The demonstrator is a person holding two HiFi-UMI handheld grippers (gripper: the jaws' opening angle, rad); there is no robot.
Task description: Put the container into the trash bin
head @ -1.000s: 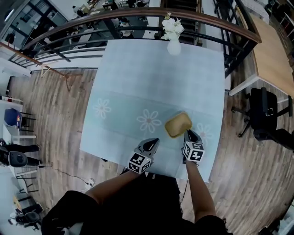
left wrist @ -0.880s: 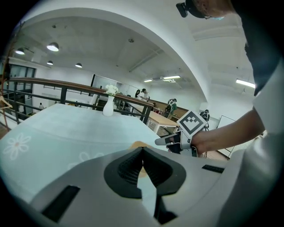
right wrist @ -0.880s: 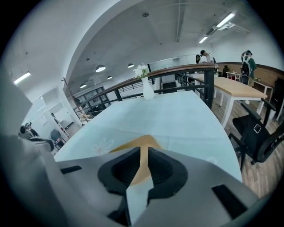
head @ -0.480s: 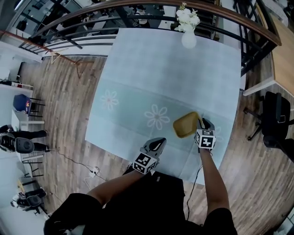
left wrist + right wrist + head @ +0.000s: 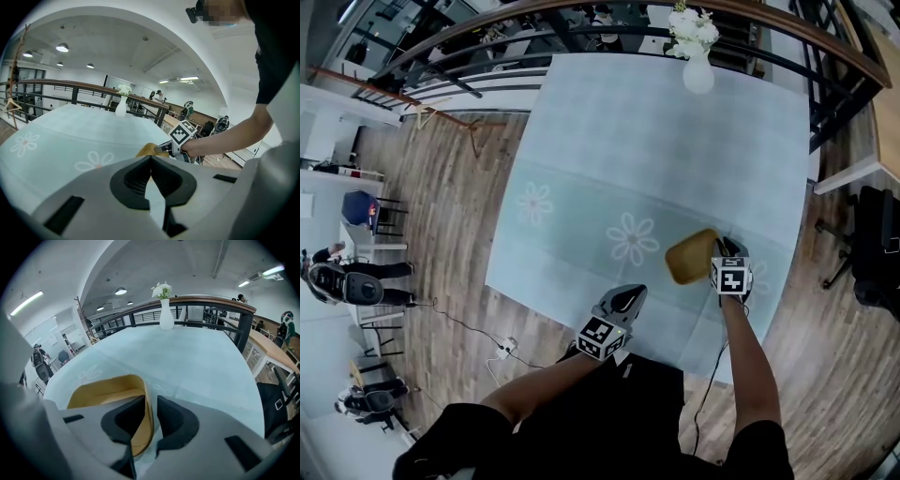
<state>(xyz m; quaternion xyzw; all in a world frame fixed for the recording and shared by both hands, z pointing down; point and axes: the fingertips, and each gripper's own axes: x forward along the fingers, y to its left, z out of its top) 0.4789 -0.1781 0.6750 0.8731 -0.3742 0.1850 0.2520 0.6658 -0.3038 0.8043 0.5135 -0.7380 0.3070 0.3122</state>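
A shallow tan container (image 5: 692,255) lies on the pale blue table (image 5: 619,141) near its front right corner. My right gripper (image 5: 724,248) is at the container's right rim. In the right gripper view the container (image 5: 108,390) shows its thin wall standing between the jaws of the right gripper (image 5: 150,404). One pad lies against the inside of the wall and a narrow gap shows on the other side. My left gripper (image 5: 628,295) hovers over the table's front edge, shut and empty. No trash bin is in view.
A white vase with flowers (image 5: 697,70) stands at the table's far edge, in front of a dark railing (image 5: 487,47). Wooden floor surrounds the table. A black office chair (image 5: 877,253) stands to the right, and a cable (image 5: 469,323) runs over the floor at the left.
My right gripper has come down onto the container's right rim and now has the wall between its jaws. The left gripper has hardly moved. The container stays in place.
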